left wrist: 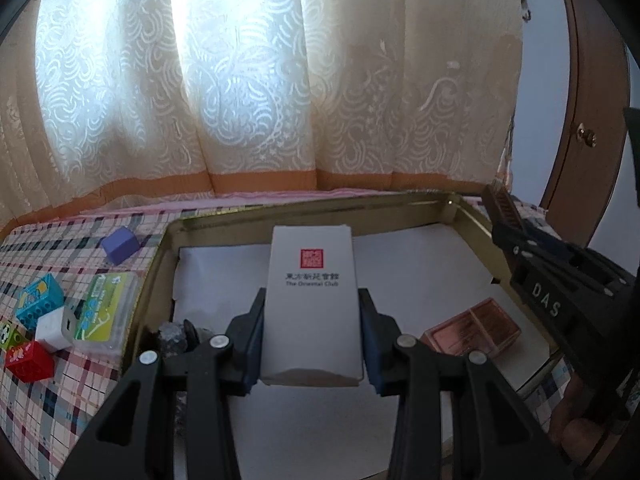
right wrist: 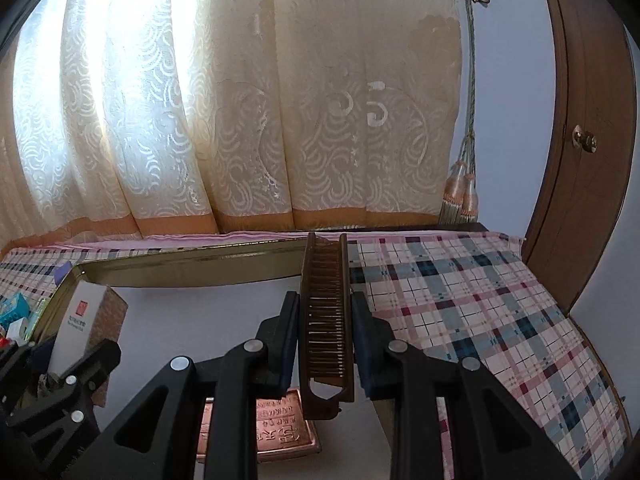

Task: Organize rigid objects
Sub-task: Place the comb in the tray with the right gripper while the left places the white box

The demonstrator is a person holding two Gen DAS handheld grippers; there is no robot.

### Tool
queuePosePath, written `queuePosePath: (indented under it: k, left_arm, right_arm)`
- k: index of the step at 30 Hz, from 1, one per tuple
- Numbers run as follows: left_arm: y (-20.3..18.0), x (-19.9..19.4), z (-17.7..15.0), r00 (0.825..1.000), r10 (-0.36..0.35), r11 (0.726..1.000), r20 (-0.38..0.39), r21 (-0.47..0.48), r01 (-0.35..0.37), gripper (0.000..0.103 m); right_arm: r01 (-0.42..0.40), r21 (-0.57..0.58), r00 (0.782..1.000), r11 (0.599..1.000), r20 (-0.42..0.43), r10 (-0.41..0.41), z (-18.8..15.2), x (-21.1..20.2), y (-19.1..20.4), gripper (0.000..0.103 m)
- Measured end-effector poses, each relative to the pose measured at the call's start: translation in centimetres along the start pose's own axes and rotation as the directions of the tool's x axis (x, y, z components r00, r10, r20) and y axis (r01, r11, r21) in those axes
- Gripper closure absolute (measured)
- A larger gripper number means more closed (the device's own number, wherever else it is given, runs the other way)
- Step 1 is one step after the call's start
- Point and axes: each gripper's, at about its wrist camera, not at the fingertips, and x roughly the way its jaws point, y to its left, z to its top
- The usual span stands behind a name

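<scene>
My left gripper (left wrist: 312,340) is shut on a white box (left wrist: 312,304) with a red stamp, held over the white-lined gold tray (left wrist: 320,210). In the right wrist view the same white box (right wrist: 78,324) shows at the left, still in the left gripper (right wrist: 60,372). My right gripper (right wrist: 325,336) is shut on a brown folding comb (right wrist: 326,312), held lengthwise over the tray's (right wrist: 192,258) right part. The comb (left wrist: 506,206) and right gripper also appear at the right edge of the left wrist view. A pink copper-coloured box (left wrist: 474,330) lies in the tray, under the comb (right wrist: 280,428).
On the checked cloth (left wrist: 52,400) left of the tray lie a purple cube (left wrist: 120,245), a green packet (left wrist: 105,310), a white charger (left wrist: 54,328) and teal (left wrist: 40,300) and red (left wrist: 29,360) blocks. A dark rock (left wrist: 173,338) sits in the tray's near-left corner. Curtains hang behind; a wooden door (right wrist: 588,140) stands right.
</scene>
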Motion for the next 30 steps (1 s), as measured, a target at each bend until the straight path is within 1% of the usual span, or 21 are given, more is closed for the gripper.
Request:
queuePosePath:
  k: [2, 7, 14, 18, 19, 20, 21, 22, 23, 25, 28, 30]
  left_arm:
    - [0.1, 0.3, 0.1, 1.0, -0.002, 1.0, -0.017, -0.016, 0.001, 0.063]
    - [0.1, 0.6, 0.1, 0.999, 0.001, 1.0, -0.038, -0.02, -0.002, 0.063]
    - [0.1, 1.2, 0.2, 0.997, 0.01, 1.0, -0.071, -0.021, -0.011, 0.063]
    - [0.2, 1.2, 0.3, 0.997, 0.02, 0.999, -0.075, -0.026, -0.022, 0.062]
    - [0.2, 1.1, 0.3, 0.997, 0.025, 0.999, -0.07, -0.023, -0.027, 0.057]
    - [0.2, 1.0, 0.3, 0.997, 0.031, 0.999, -0.068, -0.02, -0.033, 0.046]
    - [0.2, 1.0, 0.3, 0.997, 0.035, 0.999, -0.064, -0.02, -0.036, 0.039]
    - [0.2, 0.8, 0.3, 0.998, 0.035, 0.999, -0.055, -0.021, -0.036, 0.026]
    - [0.2, 0.5, 0.2, 0.999, 0.03, 0.999, -0.04, -0.02, -0.031, 0.014]
    - [0.0, -0.2, 0.2, 1.0, 0.019, 1.0, 0.001, -0.006, -0.019, 0.0]
    - [-0.5, -1.5, 0.1, 0.998, 0.016, 0.999, 0.065, 0.031, -0.018, 0.0]
    - [-0.7, -2.2, 0.0, 0.995, 0.023, 0.998, 0.098, 0.057, -0.029, 0.0]
  right_arm:
    - [0.003, 0.004, 1.0, 1.0, -0.003, -0.003, 0.0, 0.1, -0.1, 0.075]
    - [-0.015, 0.014, 1.0, 1.0, -0.026, 0.015, -0.1, 0.6, 0.0, 0.075]
    - [-0.036, 0.014, 0.999, 0.999, -0.013, 0.037, -0.1, 0.4, 0.3, 0.075]
    - [-0.055, 0.01, 0.998, 0.998, 0.018, 0.055, 0.0, -0.2, 0.6, 0.074]
    - [-0.057, 0.012, 0.998, 0.998, 0.027, 0.056, 0.0, -0.4, 0.6, 0.069]
    - [-0.055, 0.018, 0.998, 0.998, 0.042, 0.054, 0.1, -0.7, 0.6, 0.06]
    - [-0.047, 0.028, 0.997, 0.998, 0.064, 0.045, 0.1, -1.2, 0.5, 0.053]
    - [-0.039, 0.038, 0.996, 0.999, 0.085, 0.035, 0.1, -1.6, 0.3, 0.036]
    - [-0.026, 0.05, 0.993, 0.998, 0.113, 0.021, 0.1, -2.1, 0.2, 0.022]
    - [-0.007, 0.078, 0.985, 0.997, 0.175, -0.007, 0.2, -3.2, -0.3, 0.02]
    - [-0.001, 0.108, 0.978, 0.994, 0.206, -0.021, 0.3, -3.9, -1.0, 0.02]
    - [0.004, 0.119, 0.98, 0.993, 0.198, -0.028, 0.4, -3.7, -1.2, 0.02]
